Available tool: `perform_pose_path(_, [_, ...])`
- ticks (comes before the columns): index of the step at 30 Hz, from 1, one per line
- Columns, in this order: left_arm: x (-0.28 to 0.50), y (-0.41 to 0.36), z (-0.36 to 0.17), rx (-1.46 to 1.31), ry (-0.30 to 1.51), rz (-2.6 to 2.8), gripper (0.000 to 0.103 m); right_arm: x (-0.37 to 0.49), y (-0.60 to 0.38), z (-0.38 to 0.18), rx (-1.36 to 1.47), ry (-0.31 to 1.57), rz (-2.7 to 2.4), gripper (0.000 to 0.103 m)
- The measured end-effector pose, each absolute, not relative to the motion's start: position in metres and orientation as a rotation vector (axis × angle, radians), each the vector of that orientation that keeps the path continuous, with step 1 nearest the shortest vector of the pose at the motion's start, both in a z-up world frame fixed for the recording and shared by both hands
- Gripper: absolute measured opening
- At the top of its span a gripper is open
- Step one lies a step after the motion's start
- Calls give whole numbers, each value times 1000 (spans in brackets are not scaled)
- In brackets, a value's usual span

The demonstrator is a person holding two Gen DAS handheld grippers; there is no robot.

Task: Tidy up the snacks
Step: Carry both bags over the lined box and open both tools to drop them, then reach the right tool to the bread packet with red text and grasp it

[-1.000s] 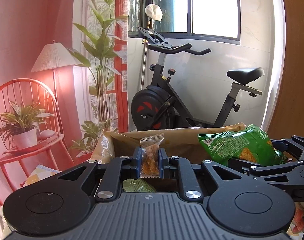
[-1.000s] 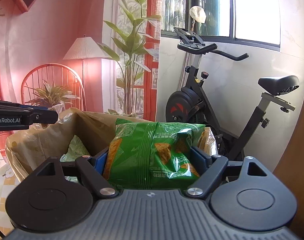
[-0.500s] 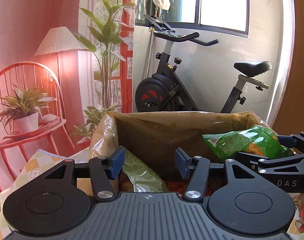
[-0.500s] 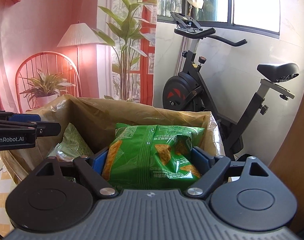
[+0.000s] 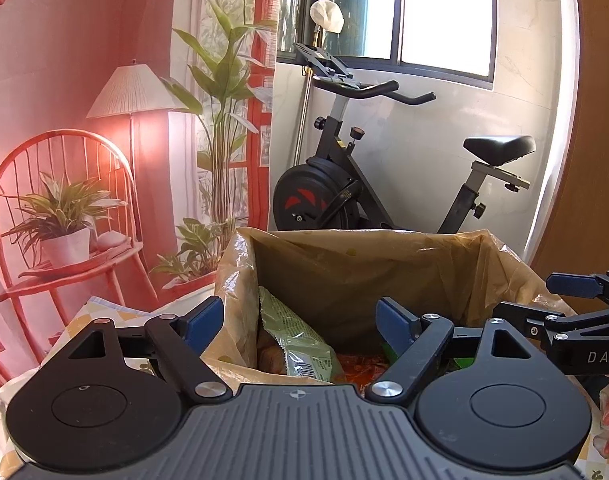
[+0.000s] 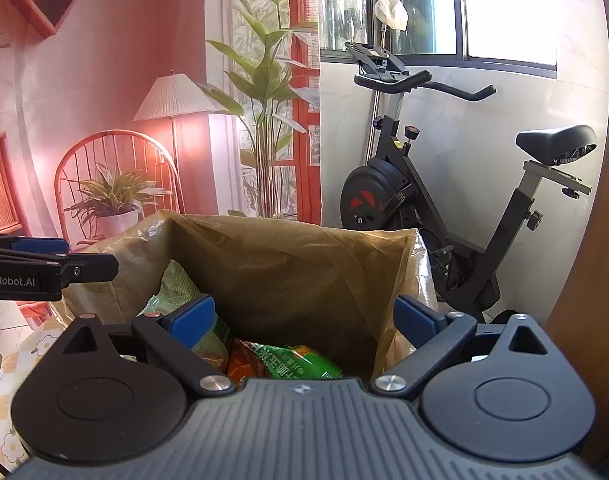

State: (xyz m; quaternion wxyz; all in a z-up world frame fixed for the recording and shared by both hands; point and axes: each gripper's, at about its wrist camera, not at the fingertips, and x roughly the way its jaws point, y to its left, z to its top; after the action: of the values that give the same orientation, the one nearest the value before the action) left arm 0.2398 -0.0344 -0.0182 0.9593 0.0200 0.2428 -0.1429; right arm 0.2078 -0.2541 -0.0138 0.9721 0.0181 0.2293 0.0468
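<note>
Both drops into the lined box (image 5: 384, 264) look done: L gripper (image 5: 300, 322) & R gripper (image 6: 304, 318) have just been opening, now wide, nothing between jaws. Grippers should be lifted straight up clear of the box liner; green chip bag (image 6: 300, 362) is left inside the box.

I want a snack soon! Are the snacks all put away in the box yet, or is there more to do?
Some are in: a pale green packet leans inside the lined box, and a bright green chip bag lies at the bottom. Both the left gripper and the right gripper have just been opening, with nothing between their fingers. Whether more snacks wait outside the box cannot be seen.
</note>
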Motion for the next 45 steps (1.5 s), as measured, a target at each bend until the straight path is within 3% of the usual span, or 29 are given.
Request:
perform_pose_path(11, [178,5,-14,27,493,-297,85,154,-257,-11,107,409,170,98])
perform_pose_path(22, [140,66,-56,17,584,-211,85,109,-249,-48,132,397,209,97])
perform_pose_path(31, [131,83,-88,10,633,-192,84,87,-235,-106,85,487,204,91])
perform_pose_path(45, [106,44,-128,17,705,-295,85,55,-218,-162,64,716,246,90])
